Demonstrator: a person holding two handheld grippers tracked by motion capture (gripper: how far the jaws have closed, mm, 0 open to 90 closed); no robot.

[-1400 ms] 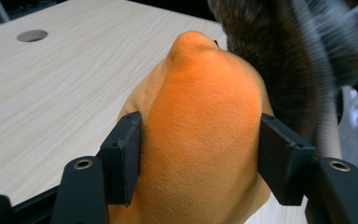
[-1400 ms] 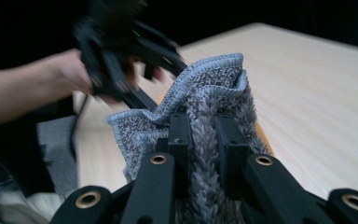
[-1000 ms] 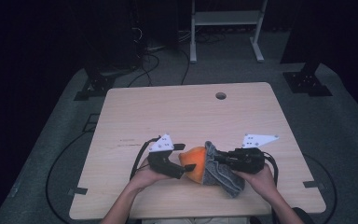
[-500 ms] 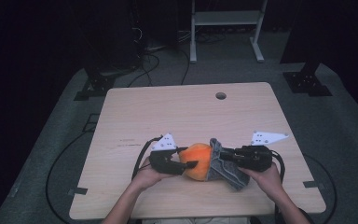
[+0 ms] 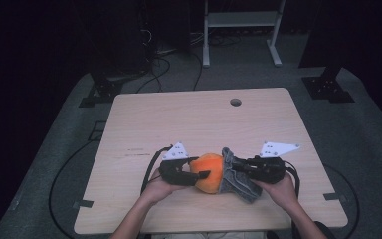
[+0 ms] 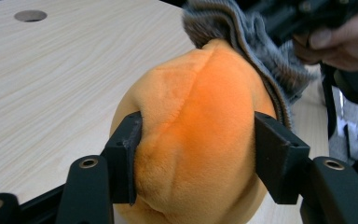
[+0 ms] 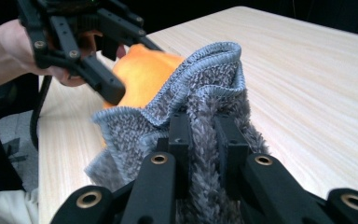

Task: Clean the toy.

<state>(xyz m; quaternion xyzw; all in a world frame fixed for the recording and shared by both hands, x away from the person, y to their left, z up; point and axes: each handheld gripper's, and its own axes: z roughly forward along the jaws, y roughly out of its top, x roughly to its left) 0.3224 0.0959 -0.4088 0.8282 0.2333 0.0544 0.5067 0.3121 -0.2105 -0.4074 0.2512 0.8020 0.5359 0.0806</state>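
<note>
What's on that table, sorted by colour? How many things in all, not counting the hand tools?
Orange: 1, the plush ball
Grey: 1, the fuzzy cloth
Total: 2

Between the left gripper's (image 6: pixel 198 161) matt black plastic jaws sits an orange plush ball (image 6: pixel 200 135), soft short-pile fabric with a stitched seam. The right gripper's (image 7: pixel 204 140) jaws, same dull black with brass-coloured rivets, pinch a fuzzy grey cloth (image 7: pixel 200 93) with ribbed edging. Beneath them, a pale, smooth, wood-grain table (image 5: pixel 179 119).
</note>
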